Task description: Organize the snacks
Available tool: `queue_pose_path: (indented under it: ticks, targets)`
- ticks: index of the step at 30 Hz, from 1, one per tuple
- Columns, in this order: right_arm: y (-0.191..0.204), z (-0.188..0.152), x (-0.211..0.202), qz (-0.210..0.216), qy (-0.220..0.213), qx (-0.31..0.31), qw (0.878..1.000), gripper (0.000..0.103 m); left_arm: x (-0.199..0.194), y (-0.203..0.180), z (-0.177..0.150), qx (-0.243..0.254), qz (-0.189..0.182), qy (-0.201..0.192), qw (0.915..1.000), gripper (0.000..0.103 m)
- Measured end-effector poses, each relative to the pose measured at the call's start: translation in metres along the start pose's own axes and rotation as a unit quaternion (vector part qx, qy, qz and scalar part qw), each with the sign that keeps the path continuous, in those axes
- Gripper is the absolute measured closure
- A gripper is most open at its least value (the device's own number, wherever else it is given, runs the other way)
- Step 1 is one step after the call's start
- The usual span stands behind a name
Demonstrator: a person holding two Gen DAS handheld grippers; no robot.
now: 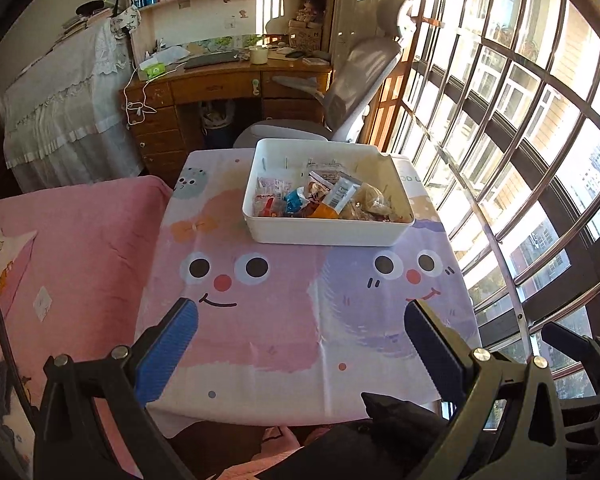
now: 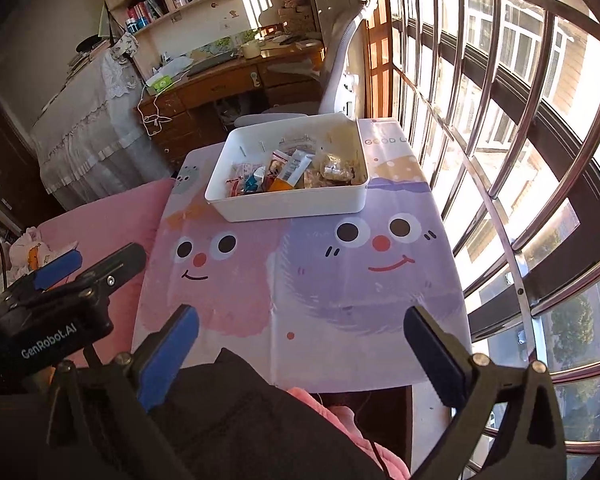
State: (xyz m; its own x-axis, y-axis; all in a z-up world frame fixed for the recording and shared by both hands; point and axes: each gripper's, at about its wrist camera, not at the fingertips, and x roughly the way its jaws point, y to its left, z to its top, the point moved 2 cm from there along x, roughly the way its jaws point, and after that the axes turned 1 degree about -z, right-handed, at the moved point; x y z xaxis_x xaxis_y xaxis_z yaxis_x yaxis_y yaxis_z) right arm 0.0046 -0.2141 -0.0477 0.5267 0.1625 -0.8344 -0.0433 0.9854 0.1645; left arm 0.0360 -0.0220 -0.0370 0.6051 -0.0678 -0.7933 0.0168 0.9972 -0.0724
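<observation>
Cartoon tablecloth (image 1: 284, 344) bare before snack bin (image 1: 328, 232); both tools (image 1: 300, 320) (image 2: 300, 324) spread, empty.

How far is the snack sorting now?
It looks nearly done: the snack packets lie together in the white bin, and no packet is seen loose on the cartoon tablecloth. In hand: nothing; the left gripper and right gripper are open and empty. Nothing visible is left.

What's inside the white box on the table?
The white box holds a pile of wrapped snacks, including blue, orange and clear packets. Whatever lies underneath the pile is covered, so it can't be seen.
</observation>
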Motion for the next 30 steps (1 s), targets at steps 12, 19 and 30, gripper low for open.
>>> queue_pose_path:
  ticks: [12,19,30]
  targets:
    - [0.004,0.003,0.005,0.011,0.006,-0.013,1.000,0.000,-0.001,0.001,0.002,-0.002,0.020,-0.014,0.9997,0.000]
    - [0.006,0.007,0.009,0.015,0.009,-0.016,1.000,0.000,-0.001,0.003,0.006,-0.001,0.026,-0.020,0.9995,0.000]
    - [0.006,0.009,0.010,0.015,0.011,-0.016,1.000,0.000,-0.001,0.001,0.008,0.000,0.025,-0.018,0.9995,0.000]
